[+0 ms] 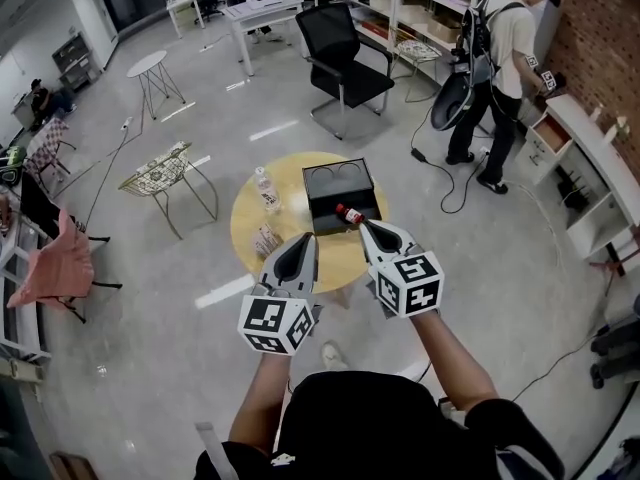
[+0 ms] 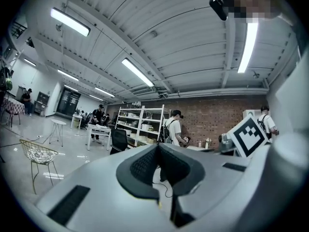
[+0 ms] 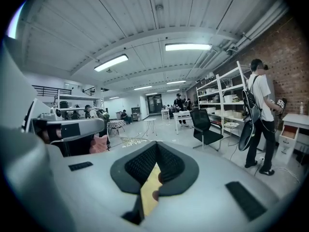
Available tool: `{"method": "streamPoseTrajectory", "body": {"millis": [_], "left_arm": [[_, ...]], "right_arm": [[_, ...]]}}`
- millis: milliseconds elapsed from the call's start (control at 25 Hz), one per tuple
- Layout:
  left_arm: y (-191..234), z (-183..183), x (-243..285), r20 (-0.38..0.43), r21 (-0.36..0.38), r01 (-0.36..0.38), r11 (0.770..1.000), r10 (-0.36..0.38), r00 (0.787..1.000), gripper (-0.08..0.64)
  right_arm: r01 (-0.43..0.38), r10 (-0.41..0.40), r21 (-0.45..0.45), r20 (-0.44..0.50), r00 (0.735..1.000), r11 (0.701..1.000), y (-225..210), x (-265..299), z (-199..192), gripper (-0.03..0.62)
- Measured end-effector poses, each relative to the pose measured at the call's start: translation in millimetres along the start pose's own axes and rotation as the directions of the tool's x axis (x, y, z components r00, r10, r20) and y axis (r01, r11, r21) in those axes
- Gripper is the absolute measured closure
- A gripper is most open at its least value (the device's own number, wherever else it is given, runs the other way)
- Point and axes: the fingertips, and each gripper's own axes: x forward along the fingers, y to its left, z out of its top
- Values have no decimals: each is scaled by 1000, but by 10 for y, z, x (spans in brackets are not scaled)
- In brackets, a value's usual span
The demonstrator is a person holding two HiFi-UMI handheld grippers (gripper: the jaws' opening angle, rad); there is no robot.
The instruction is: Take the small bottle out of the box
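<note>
A black box with two round recesses stands on the round yellow table. The small bottle, red-capped, lies tilted at the box's front edge. My right gripper is shut, its tip right at the bottle's near end; whether it touches I cannot tell. In the right gripper view the jaws meet at the tip, with yellow tabletop and a dark red bit showing in the gap below. My left gripper hovers shut over the table's near edge, left of the box. Its jaws hold nothing.
A clear water bottle and a small packet stand on the table's left side. A wire chair is to the left, a black office chair beyond. A person stands at the far right by shelves.
</note>
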Motion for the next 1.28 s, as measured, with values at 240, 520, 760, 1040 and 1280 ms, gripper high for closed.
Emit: {"method": "streamPoseTrajectory", "body": {"millis": [240, 520, 760, 1040, 1280], "left_arm": [[314, 8, 114, 1, -26, 12, 1000, -12, 1000, 551], [605, 8, 149, 8, -36, 22, 999, -22, 1000, 551], [722, -72, 198, -10, -59, 33, 998, -34, 999, 551], [745, -136, 377, -41, -58, 59, 997, -61, 997, 551], [851, -163, 549, -54, -60, 65, 996, -68, 996, 551]], "right_arm": [[5, -5, -16, -31, 1000, 1000, 44, 349, 17, 591], [3, -4, -33, -35, 999, 999, 170, 625, 35, 591], [-9, 7, -33, -64, 998, 999, 238, 761, -58, 591], [17, -18, -13, -73, 997, 1000, 56, 876, -64, 591], [35, -36, -8, -76, 996, 999, -74, 1007, -60, 591]]}}
